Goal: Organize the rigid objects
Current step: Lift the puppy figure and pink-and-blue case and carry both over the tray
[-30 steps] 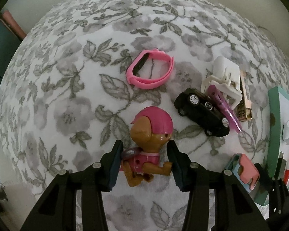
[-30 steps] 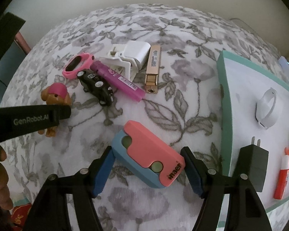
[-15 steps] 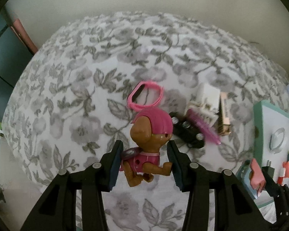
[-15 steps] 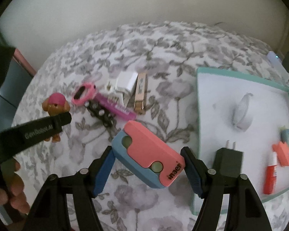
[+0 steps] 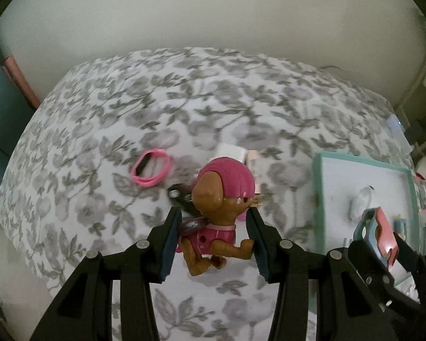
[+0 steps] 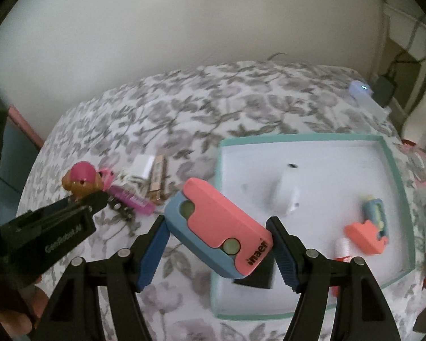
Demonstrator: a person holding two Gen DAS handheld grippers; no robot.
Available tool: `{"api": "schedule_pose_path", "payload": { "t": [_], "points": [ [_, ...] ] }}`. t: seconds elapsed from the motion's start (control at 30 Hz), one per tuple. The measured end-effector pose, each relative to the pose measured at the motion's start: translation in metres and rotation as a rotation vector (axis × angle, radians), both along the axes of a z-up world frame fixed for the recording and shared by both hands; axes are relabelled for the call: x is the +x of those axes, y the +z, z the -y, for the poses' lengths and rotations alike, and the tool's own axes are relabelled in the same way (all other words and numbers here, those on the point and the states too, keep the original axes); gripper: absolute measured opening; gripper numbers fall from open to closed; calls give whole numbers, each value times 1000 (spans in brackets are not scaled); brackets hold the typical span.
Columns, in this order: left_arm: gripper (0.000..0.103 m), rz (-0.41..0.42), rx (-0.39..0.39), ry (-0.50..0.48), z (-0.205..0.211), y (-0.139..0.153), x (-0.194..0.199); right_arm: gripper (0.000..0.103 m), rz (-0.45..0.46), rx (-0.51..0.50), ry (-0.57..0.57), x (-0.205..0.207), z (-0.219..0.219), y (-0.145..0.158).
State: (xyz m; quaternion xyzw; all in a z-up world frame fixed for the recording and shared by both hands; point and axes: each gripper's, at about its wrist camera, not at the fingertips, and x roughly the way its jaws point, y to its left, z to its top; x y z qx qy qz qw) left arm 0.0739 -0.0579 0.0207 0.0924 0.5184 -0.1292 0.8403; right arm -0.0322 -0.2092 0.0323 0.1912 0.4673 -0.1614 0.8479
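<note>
My left gripper [image 5: 214,241] is shut on a brown toy dog with a pink helmet [image 5: 220,207] and holds it high above the flowered cloth. It also shows in the right wrist view [image 6: 81,182]. My right gripper [image 6: 217,251] is shut on a pink and blue case [image 6: 218,227] and holds it in the air over the left edge of the white tray with a teal rim [image 6: 392,153]. The case also shows in the left wrist view [image 5: 376,234], over the tray [image 5: 316,187].
On the cloth lie a pink wristband [image 5: 152,167], a black toy car [image 5: 180,196], a purple comb [image 6: 132,199], a white charger [image 6: 142,166] and a gold bar [image 6: 157,182]. In the tray lie a white band [image 6: 288,196], an orange piece [image 6: 365,234] and a black plug [image 6: 254,277].
Both grippers have risen from the cloth with their objects and moved right. The case has come over the tray's left edge. The dog now hangs above the car and comb.
</note>
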Motion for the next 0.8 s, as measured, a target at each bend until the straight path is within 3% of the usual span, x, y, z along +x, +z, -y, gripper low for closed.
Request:
{"api": "schedule_pose_path", "payload": {
  "t": [0.43,0.8],
  "points": [
    [49,-1,15,-147,79,5,-12,72,3,60,-138,-16,75,-8],
    [49,-43,65,-252,143,-19,-6,72,-65,92,-281,-32,142,-37]
  ]
}}
